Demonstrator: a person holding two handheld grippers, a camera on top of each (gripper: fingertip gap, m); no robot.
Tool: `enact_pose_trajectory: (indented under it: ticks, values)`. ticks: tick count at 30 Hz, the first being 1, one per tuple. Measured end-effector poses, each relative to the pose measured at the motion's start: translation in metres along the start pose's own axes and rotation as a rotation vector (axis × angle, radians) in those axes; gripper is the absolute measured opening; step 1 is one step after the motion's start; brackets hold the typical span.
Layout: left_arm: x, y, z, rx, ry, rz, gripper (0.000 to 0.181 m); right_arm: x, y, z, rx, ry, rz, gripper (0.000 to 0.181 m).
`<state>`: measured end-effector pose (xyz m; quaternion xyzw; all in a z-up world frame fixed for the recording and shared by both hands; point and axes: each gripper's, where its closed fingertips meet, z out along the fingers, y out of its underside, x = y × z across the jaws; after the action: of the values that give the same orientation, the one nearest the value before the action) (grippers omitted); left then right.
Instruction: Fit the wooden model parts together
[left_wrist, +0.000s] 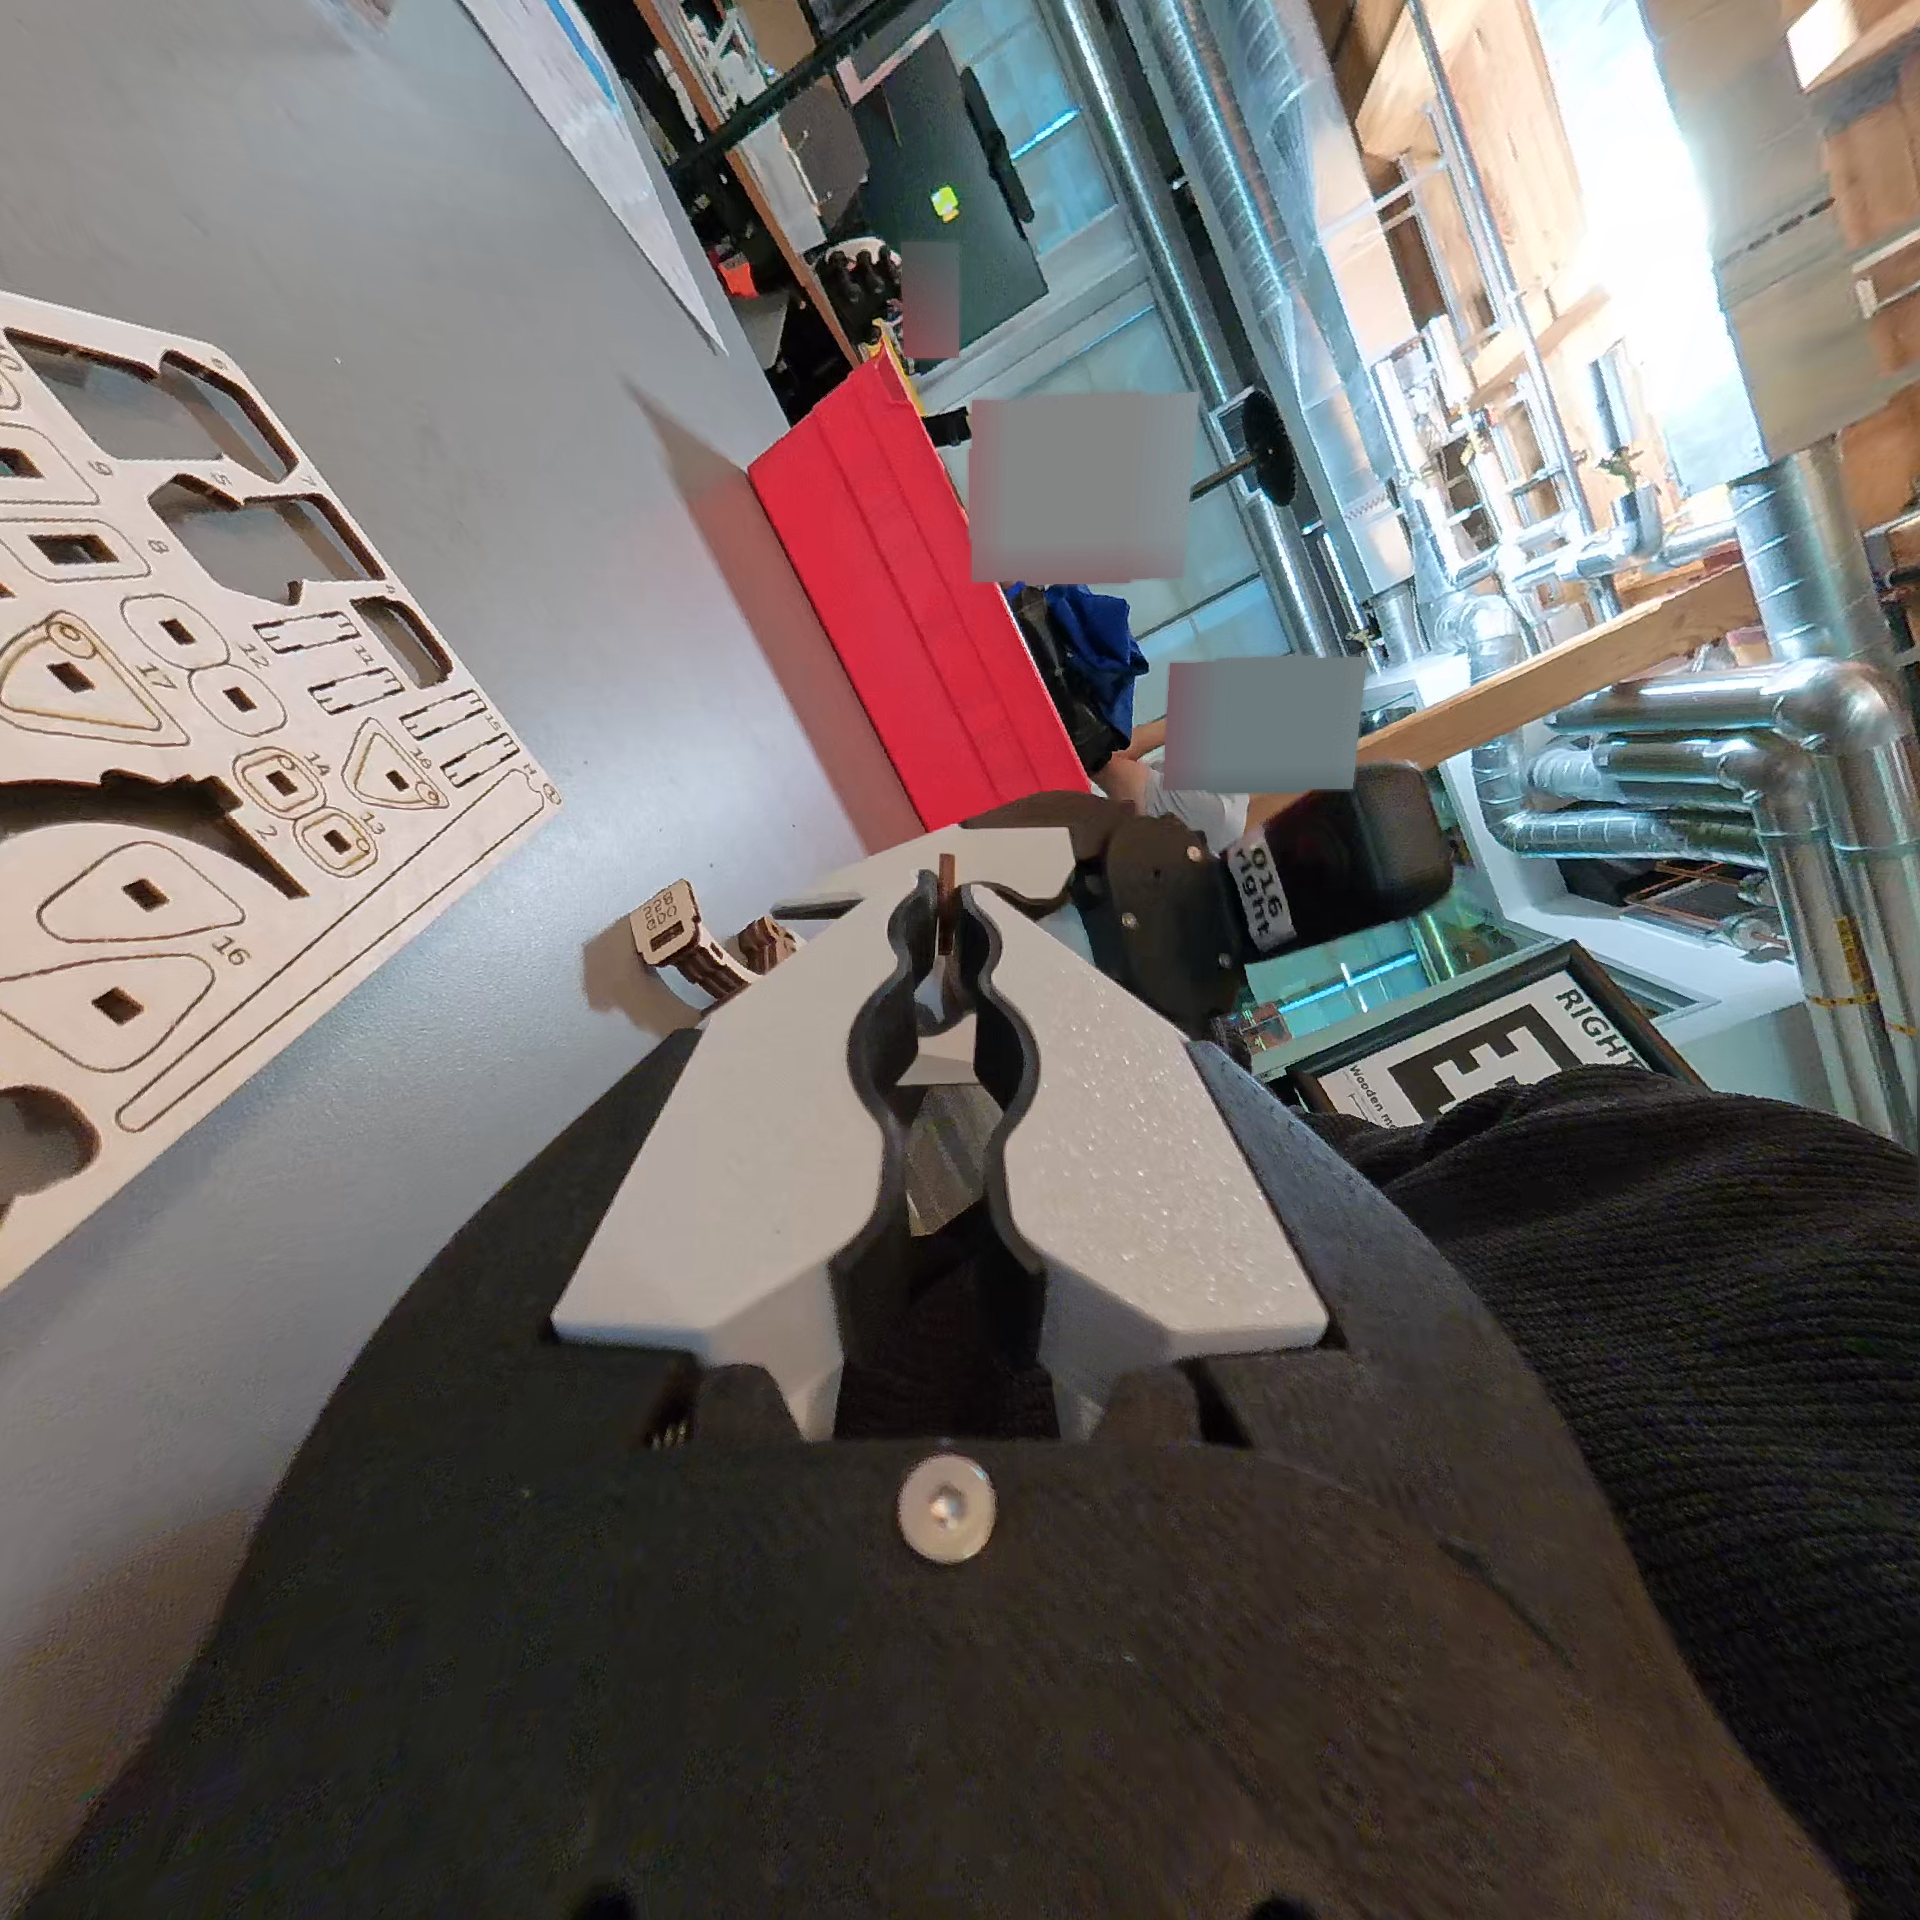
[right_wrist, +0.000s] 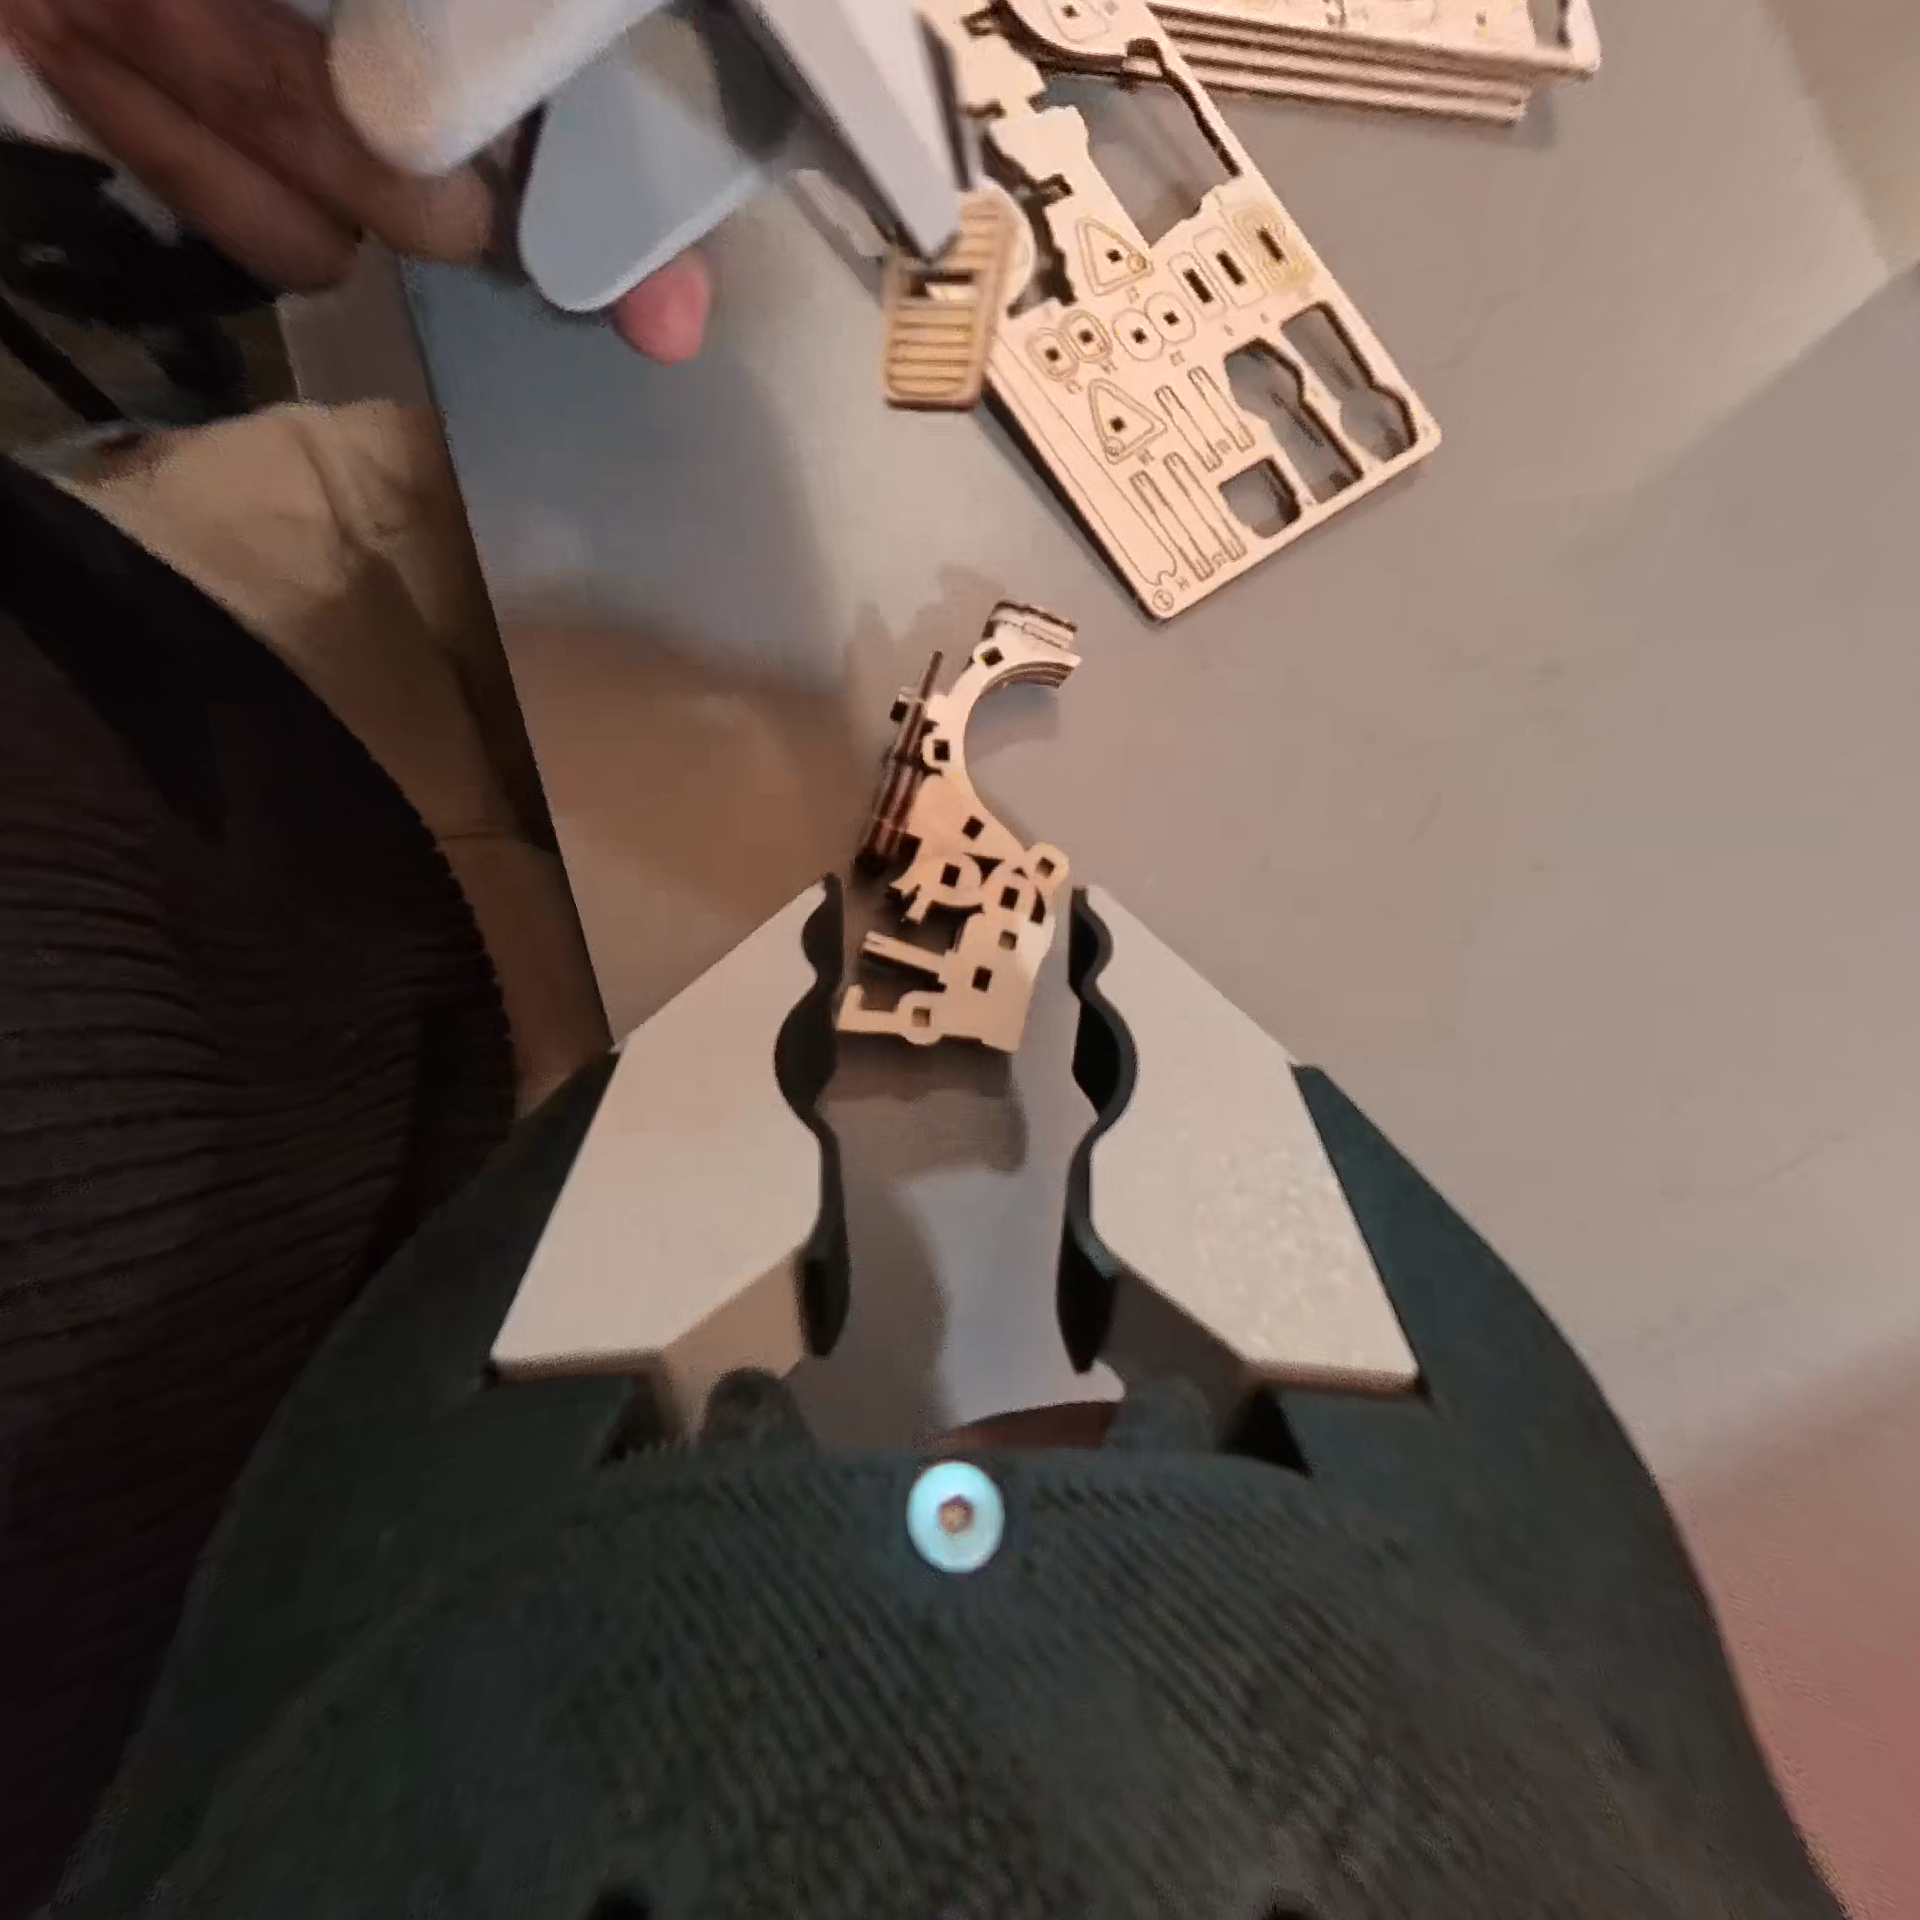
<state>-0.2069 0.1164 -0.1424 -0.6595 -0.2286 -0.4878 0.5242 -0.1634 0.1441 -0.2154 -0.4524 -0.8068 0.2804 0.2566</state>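
While the left wrist view is tipped sideways, the left gripper (left_wrist: 948, 914) shows at its middle with its two fingers pressed together on a thin dark-edged wooden piece (left_wrist: 947, 902), seen edge-on, its long axis running from the fingertips toward twelve o'clock. At nine o'clock a flat wooden parts sheet (left_wrist: 208, 748) lies on the grey table (left_wrist: 499, 395), many shapes already punched out of it. Just at ten o'clock of the fingertips sits a small stack of curved wooden parts (left_wrist: 707, 951), partly hidden behind the finger. A red bin (left_wrist: 904, 613) stands at twelve o'clock, and the right gripper (left_wrist: 997, 868) lies just beyond the tips. From the right wrist view, somewhat blurred, the right gripper (right_wrist: 951, 904) has its fingers spread wide, holding nothing. Between and just past the tips the wooden model assembly (right_wrist: 961, 831) rests on the table (right_wrist: 1455, 935), its long axis running toward twelve o'clock, with the curved arm bending to one o'clock at the far end. The parts sheet (right_wrist: 1226, 343) lies at one o'clock, a slatted wooden part (right_wrist: 940, 322) beside its near corner, and the left gripper (right_wrist: 914, 223) hangs at eleven o'clock in a hand (right_wrist: 239, 177).
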Motion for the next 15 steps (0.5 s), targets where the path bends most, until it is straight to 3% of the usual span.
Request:
enact_pose_trajectory:
  ticks: [4, 10, 15]
  values:
    - [0.002, 0.002, 0.001, -0.009, 0.008, 0.000, 0.001, 0.002, 0.003, 0.002, 0.014, -0.061, 0.174, 0.037]
    - [0.002, 0.002, 0.001, -0.012, 0.011, 0.006, 0.001, 0.007, 0.002, 0.000, 0.053, -0.107, 0.286, 0.037]
    - [0.012, -0.005, -0.003, 0.005, 0.059, 0.055, 0.001, 0.010, -0.011, -0.009, 0.172, -0.236, 0.471, 0.036]
